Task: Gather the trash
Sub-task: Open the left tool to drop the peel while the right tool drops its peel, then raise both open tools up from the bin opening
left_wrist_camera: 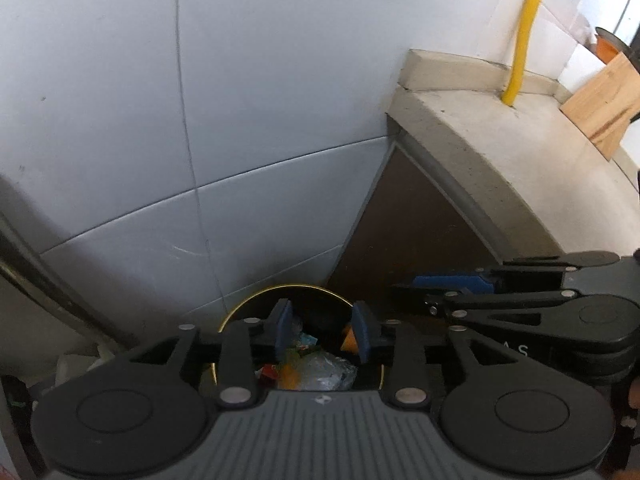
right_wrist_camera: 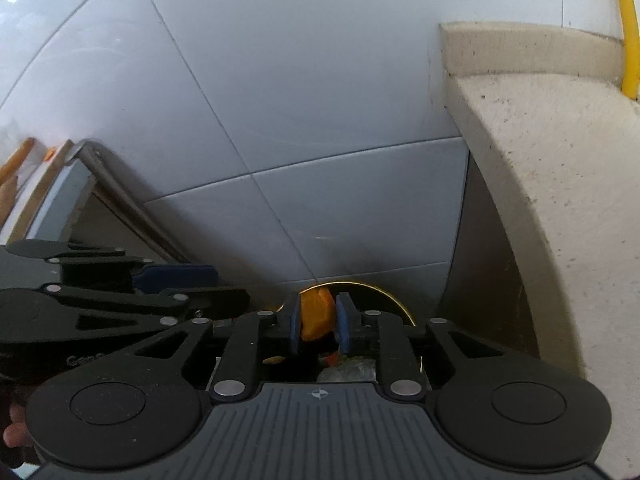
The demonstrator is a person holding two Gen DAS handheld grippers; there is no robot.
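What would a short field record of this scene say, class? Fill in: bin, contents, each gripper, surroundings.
bin: round, gold rim, on the floor against the wall
contents: trash, wrappers and crumpled plastic
left gripper: over the bin, fingers apart, nothing between them
right gripper: over the bin, fingers apart, orange piece between them, grip looks loose
surroundings: tiled wall, counter on the right, yellow pipe rising from it
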